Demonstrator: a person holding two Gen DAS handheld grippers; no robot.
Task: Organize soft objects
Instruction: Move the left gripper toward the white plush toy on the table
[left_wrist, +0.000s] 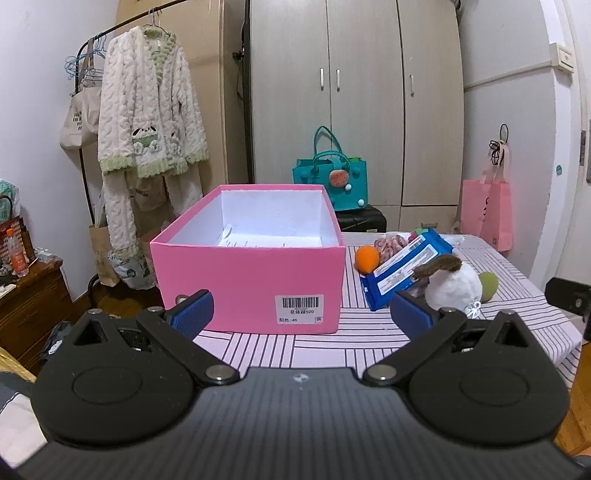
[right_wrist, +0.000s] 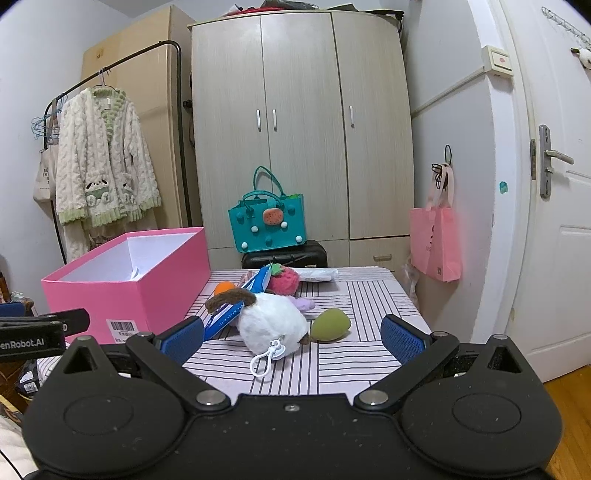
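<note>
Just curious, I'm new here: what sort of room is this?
Probably a bedroom at home: a wardrobe, a fluffy robe hanging on a clothes rack, and a small table with soft toys.

Each claw has a matte black body with two round domed housings, angled black link arms pinned by silver rivets, and ribbed blue pads (left_wrist: 192, 310) on the fingertips. The left claw (right_wrist: 40, 341), seen side-on, carries white "enRobot.AI" lettering.

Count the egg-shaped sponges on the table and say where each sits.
2: orange sponge beside the pink box, behind the blue packet; green sponge right of the white plush. The pile may hide more.
</note>
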